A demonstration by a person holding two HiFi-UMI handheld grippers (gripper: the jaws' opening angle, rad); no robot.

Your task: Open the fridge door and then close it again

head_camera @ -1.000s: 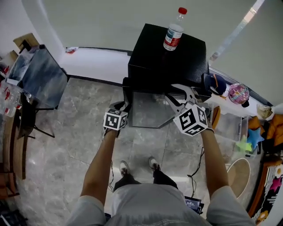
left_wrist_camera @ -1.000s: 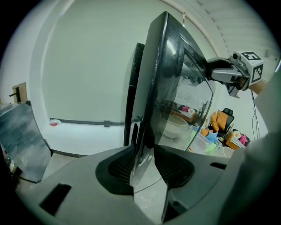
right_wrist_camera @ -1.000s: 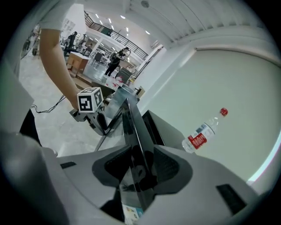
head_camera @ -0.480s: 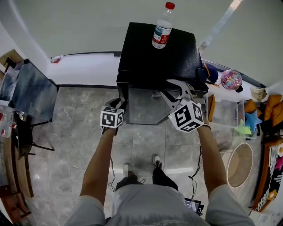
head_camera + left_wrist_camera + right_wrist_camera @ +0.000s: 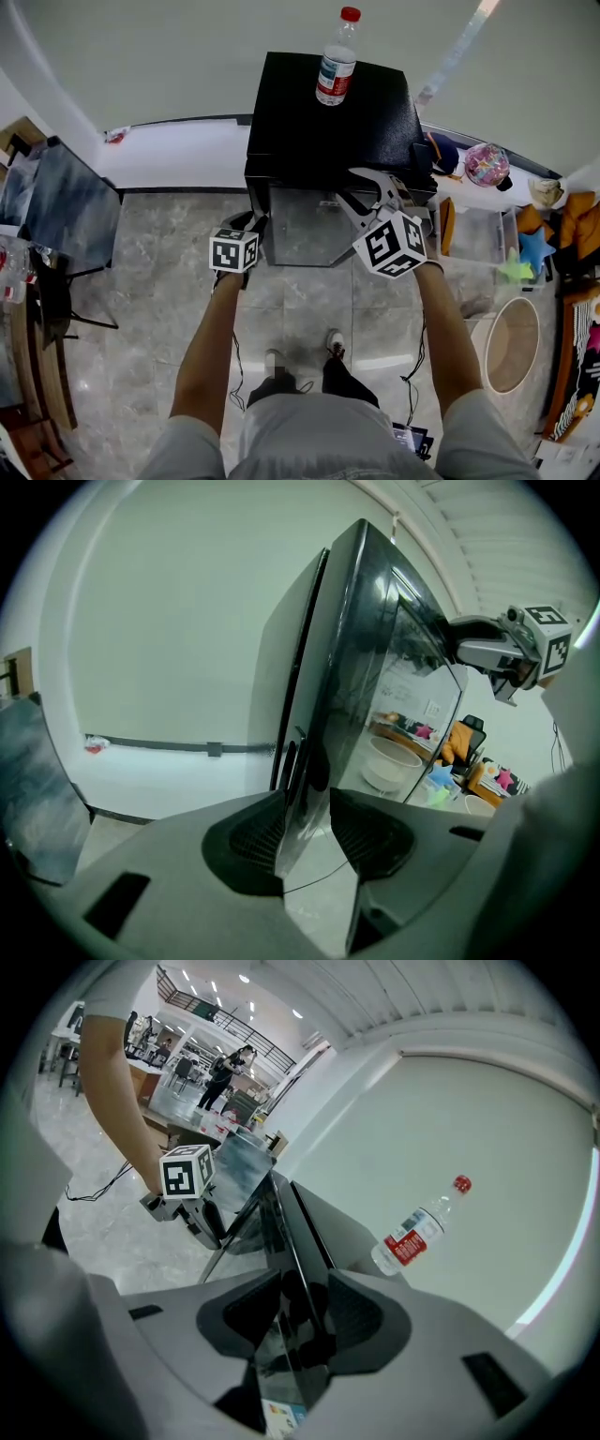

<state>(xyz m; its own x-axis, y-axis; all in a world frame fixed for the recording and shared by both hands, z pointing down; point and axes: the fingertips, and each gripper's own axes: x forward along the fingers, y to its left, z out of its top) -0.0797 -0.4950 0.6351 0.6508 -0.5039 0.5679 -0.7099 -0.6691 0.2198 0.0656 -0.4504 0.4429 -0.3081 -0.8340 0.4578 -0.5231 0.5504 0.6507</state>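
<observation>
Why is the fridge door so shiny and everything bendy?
Left gripper view: the glossy door shows reflections. Head view: the wide lens curves the wall. Right gripper view: black corners, and bright ceiling lights far behind.

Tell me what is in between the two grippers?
The fridge door stretches between the left gripper and the right gripper; each grips an edge. The head view shows it.

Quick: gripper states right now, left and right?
left gripper: closed on the edge of the fridge door.
right gripper: closed on the fridge door edge too.
</observation>
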